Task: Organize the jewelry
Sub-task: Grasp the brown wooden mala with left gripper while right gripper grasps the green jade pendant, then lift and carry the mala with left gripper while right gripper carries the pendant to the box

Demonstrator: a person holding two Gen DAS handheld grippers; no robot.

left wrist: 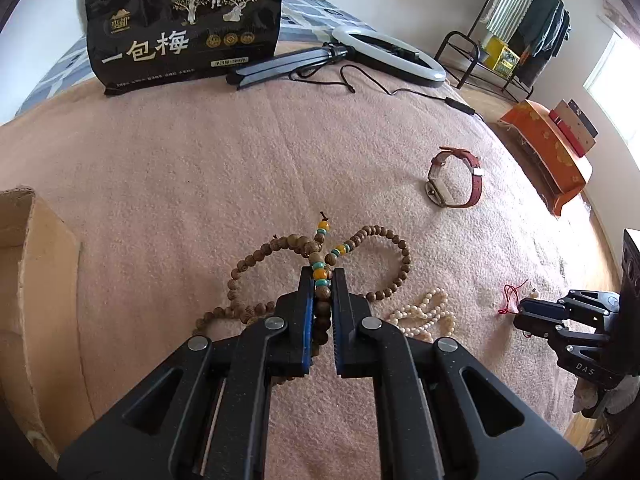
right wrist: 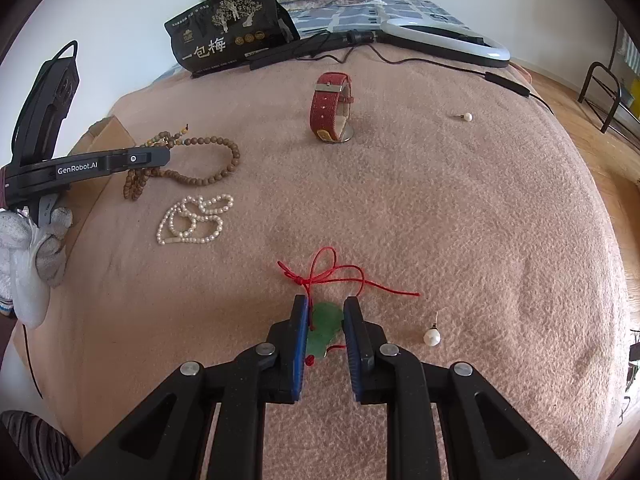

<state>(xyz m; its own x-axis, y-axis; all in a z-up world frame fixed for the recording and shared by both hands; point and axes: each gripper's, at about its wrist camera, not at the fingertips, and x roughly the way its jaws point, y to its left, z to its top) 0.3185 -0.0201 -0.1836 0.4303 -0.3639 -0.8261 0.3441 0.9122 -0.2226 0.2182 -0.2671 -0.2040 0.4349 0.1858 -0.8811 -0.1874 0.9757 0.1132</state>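
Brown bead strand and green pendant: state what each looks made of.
Brown bead strand: probably wood; matte, grainy, speckled beads, with glossy amber and turquoise accents that could be stone or resin. Green pendant: translucent, smooth and softly glossy like jade, though glass is possible; it hangs on a thin red cord.

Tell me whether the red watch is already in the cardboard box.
No. The red watch stands on the pink blanket, well apart from the cardboard box.
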